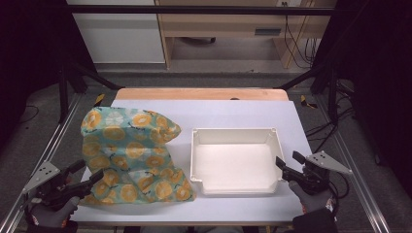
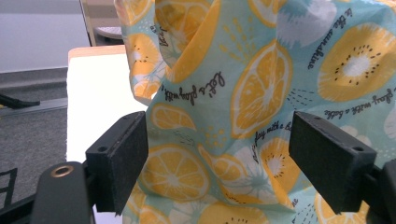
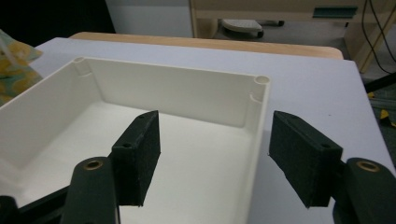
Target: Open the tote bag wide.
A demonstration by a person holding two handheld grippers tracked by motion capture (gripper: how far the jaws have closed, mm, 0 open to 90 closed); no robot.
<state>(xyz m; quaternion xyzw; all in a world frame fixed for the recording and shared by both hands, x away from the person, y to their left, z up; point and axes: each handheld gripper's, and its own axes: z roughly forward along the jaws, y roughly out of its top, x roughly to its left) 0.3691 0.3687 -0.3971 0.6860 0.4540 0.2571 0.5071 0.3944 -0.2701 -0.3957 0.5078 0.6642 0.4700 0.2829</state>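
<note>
Citrus-print cloth (image 1: 130,155), long axis toward table's far-left.

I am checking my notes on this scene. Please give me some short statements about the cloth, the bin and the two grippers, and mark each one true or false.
1. The cloth lies inside the bin. False: it lies crumpled on the table, to the left of the bin.
2. The bin is empty. True.
3. The left gripper is shut on the cloth. False: its jaws stand open with the cloth in front of them, not pinched.
4. The right gripper is open near the bin's right wall. True.
5. The cloth has a print of citrus slices. True.
6. The bin is black. False: it is white.
</note>
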